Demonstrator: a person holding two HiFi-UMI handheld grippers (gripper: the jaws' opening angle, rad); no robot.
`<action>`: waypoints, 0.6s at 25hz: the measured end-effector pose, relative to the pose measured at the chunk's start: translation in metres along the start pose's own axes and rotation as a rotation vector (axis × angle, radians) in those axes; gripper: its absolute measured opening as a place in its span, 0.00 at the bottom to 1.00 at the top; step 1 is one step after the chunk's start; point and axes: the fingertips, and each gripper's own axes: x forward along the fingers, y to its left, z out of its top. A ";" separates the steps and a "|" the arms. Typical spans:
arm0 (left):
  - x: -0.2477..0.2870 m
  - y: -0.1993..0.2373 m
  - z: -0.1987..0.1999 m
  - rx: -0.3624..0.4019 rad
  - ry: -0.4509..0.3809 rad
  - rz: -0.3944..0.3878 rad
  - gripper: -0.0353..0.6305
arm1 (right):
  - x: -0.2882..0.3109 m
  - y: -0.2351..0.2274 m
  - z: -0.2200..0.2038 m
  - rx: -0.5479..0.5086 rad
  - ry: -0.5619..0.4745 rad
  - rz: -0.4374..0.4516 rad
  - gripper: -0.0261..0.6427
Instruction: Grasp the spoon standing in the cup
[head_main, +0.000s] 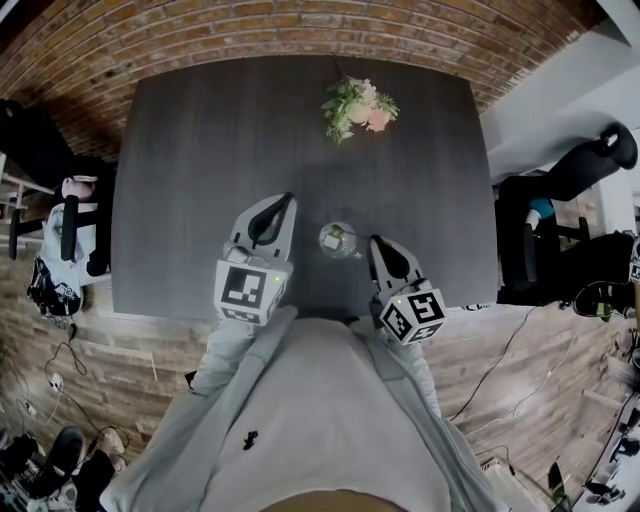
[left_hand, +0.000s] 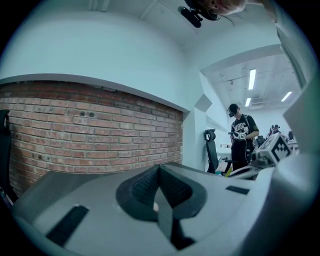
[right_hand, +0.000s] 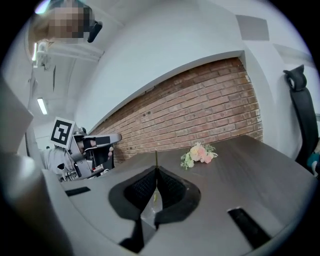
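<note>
head view: above the person, facing steeply down on the whole desk. left gripper view: rides the left tongs, tipped up toward the far brick wall. right gripper view: rides the right tongs, low over the desk, facing far. shared: wall in all three; flowers in the head and right gripper views.

table: matt dark wood | cup: clear glass (glossy) | wall: rough brick
</note>
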 end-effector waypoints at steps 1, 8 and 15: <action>-0.001 0.000 0.001 0.001 -0.003 0.002 0.08 | -0.001 0.001 0.004 -0.007 -0.012 0.002 0.07; -0.012 0.000 0.014 0.023 -0.032 0.015 0.08 | 0.000 0.008 0.038 -0.067 -0.098 0.011 0.07; -0.026 0.002 0.021 0.039 -0.050 0.036 0.08 | 0.008 0.017 0.072 -0.150 -0.164 0.029 0.07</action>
